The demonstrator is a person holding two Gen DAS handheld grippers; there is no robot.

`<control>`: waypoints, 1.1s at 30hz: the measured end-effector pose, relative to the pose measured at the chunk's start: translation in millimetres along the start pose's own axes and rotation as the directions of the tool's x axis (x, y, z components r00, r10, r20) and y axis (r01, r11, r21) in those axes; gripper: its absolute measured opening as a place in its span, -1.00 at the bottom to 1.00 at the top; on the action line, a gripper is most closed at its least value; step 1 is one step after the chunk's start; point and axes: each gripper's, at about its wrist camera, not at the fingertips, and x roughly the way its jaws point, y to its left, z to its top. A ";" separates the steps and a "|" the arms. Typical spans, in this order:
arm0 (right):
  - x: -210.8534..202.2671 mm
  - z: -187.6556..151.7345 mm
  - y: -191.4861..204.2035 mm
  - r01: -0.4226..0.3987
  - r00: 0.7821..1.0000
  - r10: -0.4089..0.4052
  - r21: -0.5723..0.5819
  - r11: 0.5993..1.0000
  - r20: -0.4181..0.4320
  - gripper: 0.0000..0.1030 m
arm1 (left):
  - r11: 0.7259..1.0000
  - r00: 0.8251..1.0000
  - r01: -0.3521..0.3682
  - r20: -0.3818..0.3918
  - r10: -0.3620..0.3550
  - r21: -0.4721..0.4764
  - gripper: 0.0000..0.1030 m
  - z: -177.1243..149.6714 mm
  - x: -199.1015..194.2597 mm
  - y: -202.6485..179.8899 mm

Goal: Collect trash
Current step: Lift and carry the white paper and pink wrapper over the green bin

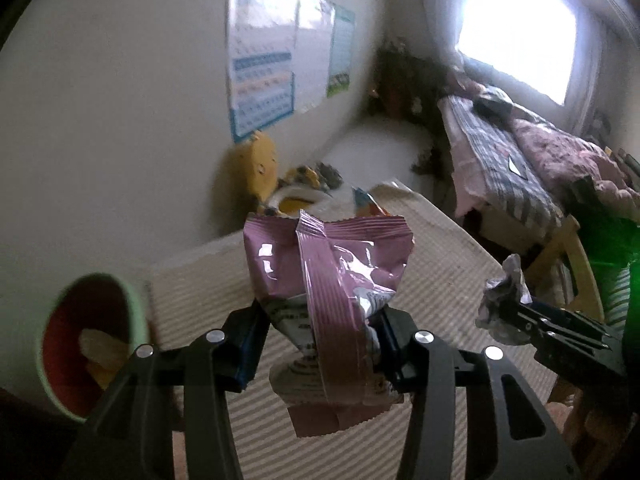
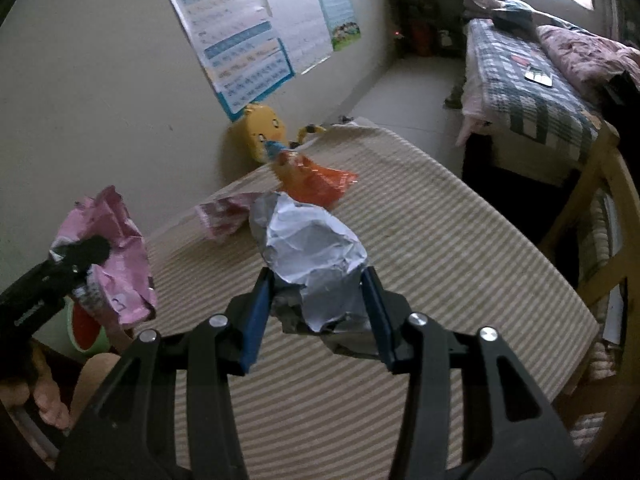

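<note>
Left wrist view: left gripper [image 1: 316, 344] pinches a pink wrapper [image 1: 332, 280], glossy and creased w/ a ridged seam, above the striped mat [image 1: 440, 264]. Right gripper [image 2: 316, 304] pinches a crumpled silver-white foil wad [image 2: 312, 256] over the same mat; orange wrapper [image 2: 320, 182] lies beyond.

Striped table [image 2: 420, 264] stands against the wall, posters [image 2: 240, 40] on the wall above its far end. Toy [image 2: 260, 130] sits at the far end against the wall. Two wrappers lie on the table top, snack packet [image 2: 316, 180] farther, small wrapper [image 2: 224, 218] nearer and to its left. Bin [image 1: 92, 344] sits off the table's left near corner, lower down. Bed [image 2: 532, 80] lies to the right, across a strip of floor, under the window [image 1: 516, 28]
</note>
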 end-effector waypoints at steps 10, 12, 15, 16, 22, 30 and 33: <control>-37.4 2.0 62.3 -0.022 0.998 0.027 -0.098 0.995 0.048 -0.14 | 0.998 0.994 -0.029 0.100 0.034 -0.047 -0.12 -4.3 -54.2 44.1; -42.5 3.8 73.4 -0.024 0.998 0.031 -0.119 0.993 0.057 -0.14 | 0.998 0.993 -0.033 0.112 0.039 -0.052 -0.12 -6.9 -59.4 50.0; -46.7 6.2 88.3 -0.036 0.997 0.045 -0.141 0.989 0.064 -0.14 | 0.997 0.991 -0.034 0.125 0.043 -0.075 -0.12 -9.2 -67.9 64.7; -47.3 6.9 93.2 -0.040 0.997 0.050 -0.146 0.988 0.065 -0.14 | 0.996 0.991 -0.036 0.128 0.046 -0.079 -0.12 -10.2 -69.9 67.8; -48.4 6.4 117.5 -0.056 0.995 0.069 -0.186 0.981 0.068 -0.14 | 0.993 0.986 -0.065 0.146 0.080 -0.103 -0.12 -14.9 -78.3 87.0; -45.2 7.8 145.1 -0.073 0.994 0.090 -0.226 0.971 0.062 -0.14 | 0.985 0.982 -0.094 0.150 0.116 -0.147 -0.12 -19.8 -83.0 113.8; -42.0 7.5 154.0 -0.079 0.994 0.094 -0.236 0.969 0.054 -0.14 | 0.981 0.981 -0.105 0.145 0.129 -0.162 -0.12 -24.3 -83.1 124.6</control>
